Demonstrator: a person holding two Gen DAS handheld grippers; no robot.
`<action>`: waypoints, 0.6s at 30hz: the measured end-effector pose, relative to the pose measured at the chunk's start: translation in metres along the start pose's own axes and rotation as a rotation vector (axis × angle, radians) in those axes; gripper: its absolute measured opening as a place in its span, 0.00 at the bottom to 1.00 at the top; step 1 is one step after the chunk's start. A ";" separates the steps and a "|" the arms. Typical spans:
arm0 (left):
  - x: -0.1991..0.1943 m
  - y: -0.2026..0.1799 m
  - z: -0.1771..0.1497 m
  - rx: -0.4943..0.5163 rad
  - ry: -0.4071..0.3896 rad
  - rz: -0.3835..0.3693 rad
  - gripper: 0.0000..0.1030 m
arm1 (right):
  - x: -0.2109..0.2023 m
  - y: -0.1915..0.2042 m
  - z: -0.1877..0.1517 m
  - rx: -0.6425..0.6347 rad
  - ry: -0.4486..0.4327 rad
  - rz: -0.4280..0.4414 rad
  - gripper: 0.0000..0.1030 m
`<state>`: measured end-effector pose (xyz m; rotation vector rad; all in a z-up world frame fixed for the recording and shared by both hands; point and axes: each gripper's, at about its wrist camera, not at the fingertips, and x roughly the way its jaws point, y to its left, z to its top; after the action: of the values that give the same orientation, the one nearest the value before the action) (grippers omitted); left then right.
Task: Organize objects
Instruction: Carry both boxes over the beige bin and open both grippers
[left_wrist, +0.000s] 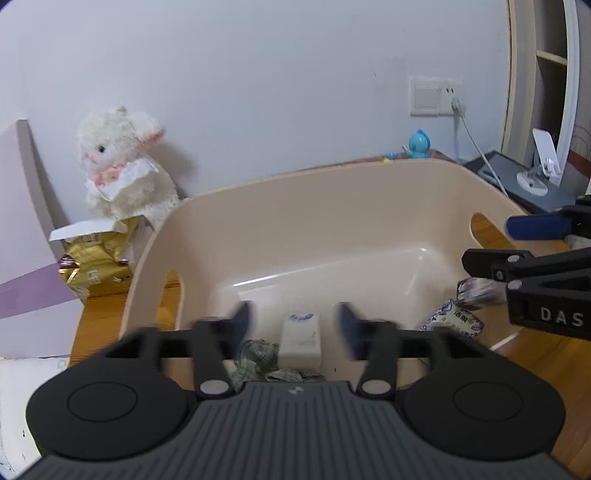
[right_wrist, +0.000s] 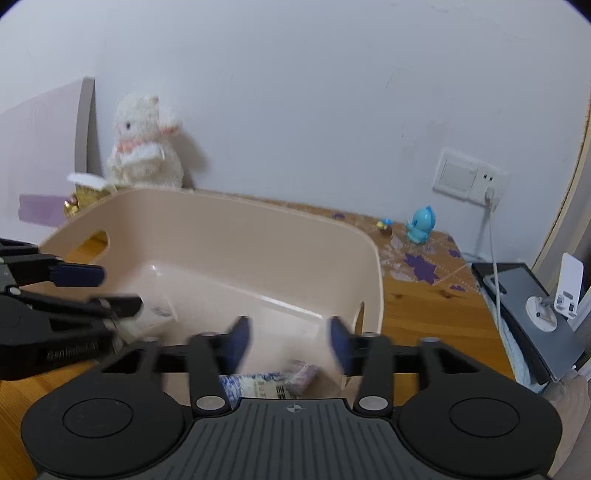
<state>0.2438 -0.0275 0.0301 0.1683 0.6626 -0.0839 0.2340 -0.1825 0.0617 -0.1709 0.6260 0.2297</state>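
- Right now the left gripper (left_wrist: 291, 328) hangs over the near end of the beige plastic bin (left_wrist: 332, 206), blue pads spread wide with nothing between them; the white rectangular box (left_wrist: 300, 338) lies in the bin below the gap.
- Beside that box, a crumpled green checked cloth (left_wrist: 258, 356) rests on the bin floor.
- Likewise, the right gripper (right_wrist: 290, 341) is spread wide and empty over the bin's other near corner, above a blue-and-white patterned packet (right_wrist: 258, 386) and a small purple-toned packet (right_wrist: 303, 373).
- Risk, as I judge it: both grippers crowd the same end of the bin and could knock each other or the rim, tipping it on the wooden tabletop (right_wrist: 421, 306).
- Blur on the pads suggests motion, so a grasp now could miss.
- Only the left view shows the cloth and the gold foil bag (left_wrist: 96, 258) at the tabletop's far left corner.
- Only the right view shows the purple-patterned tabletop beyond the bin.
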 end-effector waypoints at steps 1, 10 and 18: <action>-0.006 0.001 0.000 -0.006 -0.011 0.005 0.74 | -0.006 0.000 0.001 0.003 -0.014 -0.001 0.65; -0.052 0.010 -0.002 -0.033 -0.053 0.024 0.85 | -0.059 -0.001 0.004 0.011 -0.091 -0.003 0.96; -0.089 0.009 -0.021 -0.033 -0.060 0.026 0.89 | -0.099 0.001 -0.007 0.001 -0.096 -0.002 1.00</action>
<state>0.1622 -0.0127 0.0702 0.1417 0.6012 -0.0528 0.1515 -0.1988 0.1151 -0.1584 0.5310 0.2339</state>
